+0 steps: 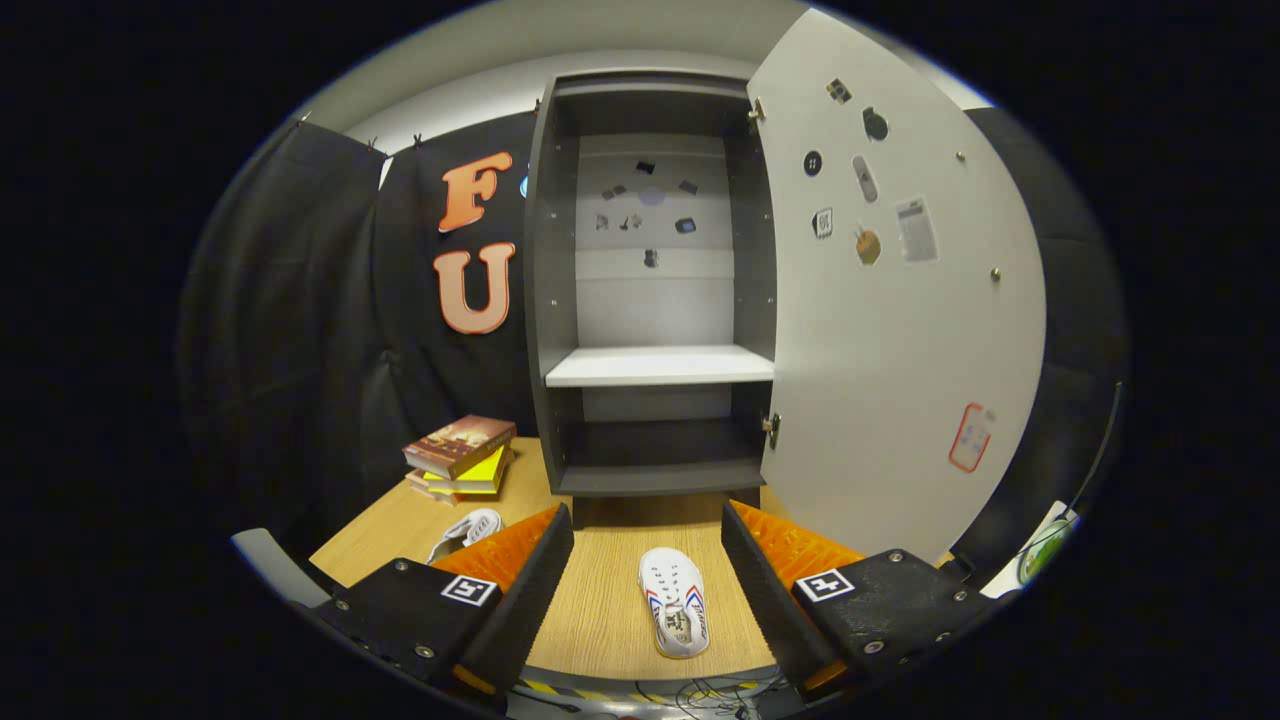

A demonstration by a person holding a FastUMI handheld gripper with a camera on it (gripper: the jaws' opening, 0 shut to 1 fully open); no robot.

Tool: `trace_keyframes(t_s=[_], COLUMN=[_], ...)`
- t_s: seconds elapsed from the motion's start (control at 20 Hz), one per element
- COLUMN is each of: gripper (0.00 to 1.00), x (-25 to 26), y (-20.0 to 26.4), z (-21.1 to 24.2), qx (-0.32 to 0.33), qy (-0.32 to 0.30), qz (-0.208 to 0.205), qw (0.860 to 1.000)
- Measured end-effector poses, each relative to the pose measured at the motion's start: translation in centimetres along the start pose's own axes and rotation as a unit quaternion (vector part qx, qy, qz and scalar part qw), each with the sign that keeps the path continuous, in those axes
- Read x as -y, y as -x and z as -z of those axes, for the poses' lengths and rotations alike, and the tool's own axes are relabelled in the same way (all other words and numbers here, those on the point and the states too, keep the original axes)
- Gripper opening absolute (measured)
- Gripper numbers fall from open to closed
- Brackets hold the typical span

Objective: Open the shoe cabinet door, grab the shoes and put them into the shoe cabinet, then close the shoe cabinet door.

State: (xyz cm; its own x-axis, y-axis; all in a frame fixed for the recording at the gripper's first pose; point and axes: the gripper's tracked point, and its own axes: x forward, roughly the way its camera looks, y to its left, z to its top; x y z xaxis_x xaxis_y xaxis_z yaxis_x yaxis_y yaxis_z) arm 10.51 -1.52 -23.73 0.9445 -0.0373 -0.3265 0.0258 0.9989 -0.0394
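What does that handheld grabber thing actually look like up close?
The two-finger gripper has two flat, wedge-shaped fingers, ribbed on their upper faces. Each sits on a black screwed block carrying a small square black-and-white marker. The fingers stand open, with a white lace-up shoe on the wooden tabletop between them.

Hand-held gripper (pixel 647 570) hovering above worktop (pixel 600 620) near its front edge, pointing toward far edge. Fingers (pixel 525 585) spreading wide apart, jaws gaping, gripping nothing. Both fingers sitting level with each other, angling slightly inward toward tips. White shoe (pixel 675 600) lying on worktop in gap between fingers, touching neither. Marker tags showing on top of both finger mounts.
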Motion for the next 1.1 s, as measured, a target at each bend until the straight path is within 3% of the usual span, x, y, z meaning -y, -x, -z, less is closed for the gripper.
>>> trace_keyframes(t_s=[0.5,1.1], gripper=[0.93,0.93], x=[-1.5,-1.9], y=[-7.3,-10.3], z=[15.7,20.1], qx=[-0.201,-0.256], qy=[0.015,0.020], qz=[-0.032,-0.042], qw=[0.979,0.966])
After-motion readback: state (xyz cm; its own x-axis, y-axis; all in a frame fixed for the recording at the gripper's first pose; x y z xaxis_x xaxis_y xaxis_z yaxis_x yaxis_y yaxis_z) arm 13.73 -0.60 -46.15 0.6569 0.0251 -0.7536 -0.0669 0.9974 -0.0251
